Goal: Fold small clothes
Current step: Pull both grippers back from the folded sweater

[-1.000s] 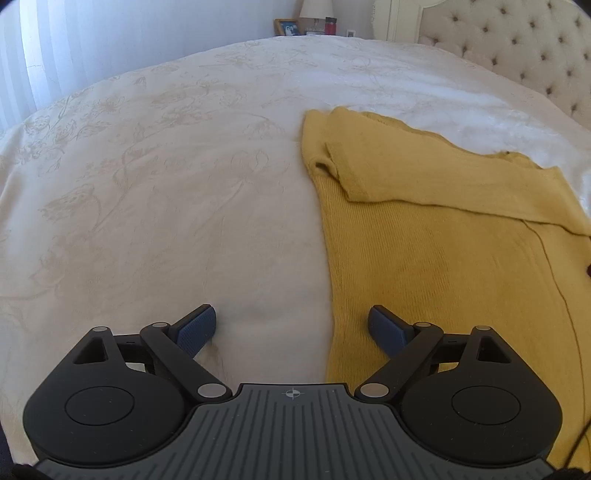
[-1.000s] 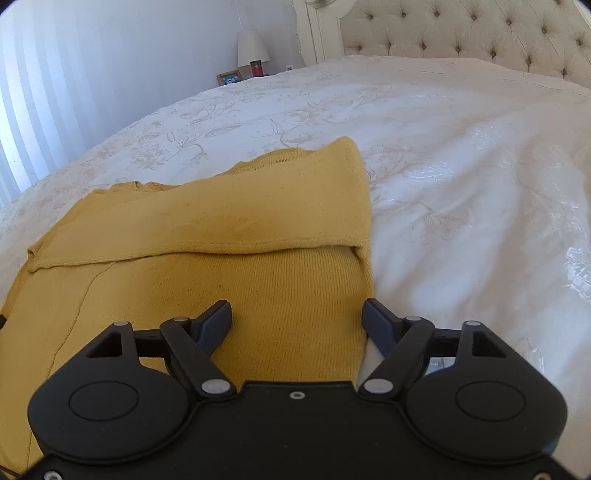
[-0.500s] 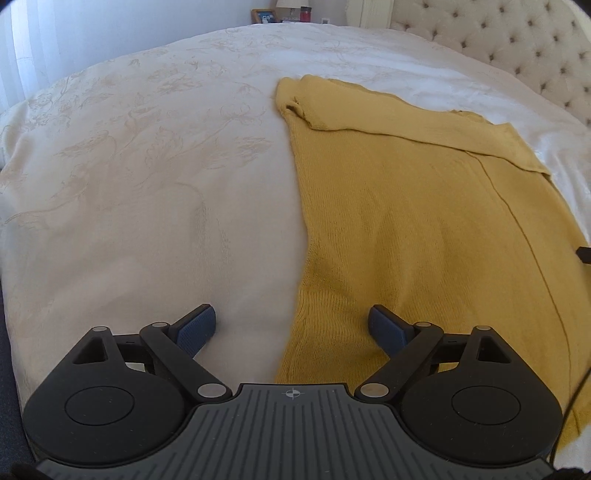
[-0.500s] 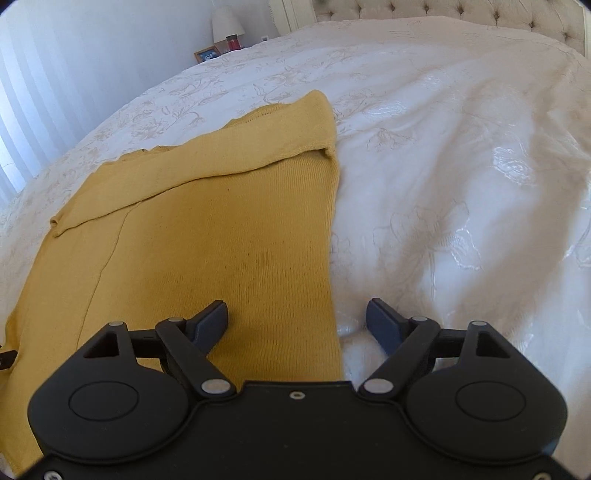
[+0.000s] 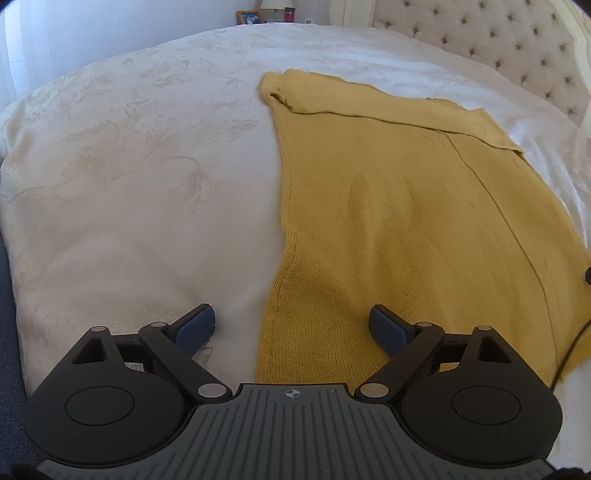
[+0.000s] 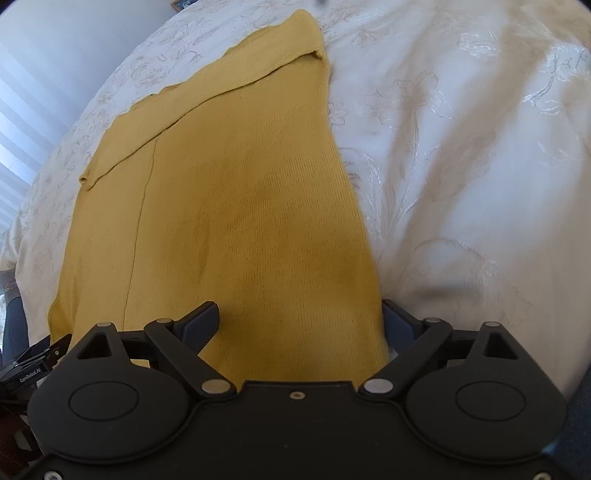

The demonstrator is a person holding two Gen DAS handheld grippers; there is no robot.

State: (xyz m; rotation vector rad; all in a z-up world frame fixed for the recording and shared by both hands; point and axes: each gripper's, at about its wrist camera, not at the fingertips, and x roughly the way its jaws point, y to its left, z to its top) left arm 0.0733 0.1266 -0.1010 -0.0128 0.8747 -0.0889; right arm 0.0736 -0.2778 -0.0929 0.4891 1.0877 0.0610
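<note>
A mustard-yellow knit top [image 5: 399, 206] lies flat on the white bedspread, its far end folded over in a band. It also shows in the right wrist view [image 6: 236, 206]. My left gripper [image 5: 291, 326] is open, straddling the garment's near left corner and hem. My right gripper [image 6: 299, 321] is open, low over the garment's near right corner; its right finger sits at the cloth's right edge. Neither gripper holds cloth.
The white embroidered bedspread [image 5: 129, 184] spreads left of the garment and also right of it [image 6: 472, 166]. A tufted headboard [image 5: 509, 40] is at the far right. A nightstand with small items [image 5: 269, 11] stands beyond the bed. The bed's near edge lies just below both grippers.
Both grippers have pulled back toward the bed's near edge, from the garment's folded far end to its hem corners. The right one has dropped lower. Both stayed open.
</note>
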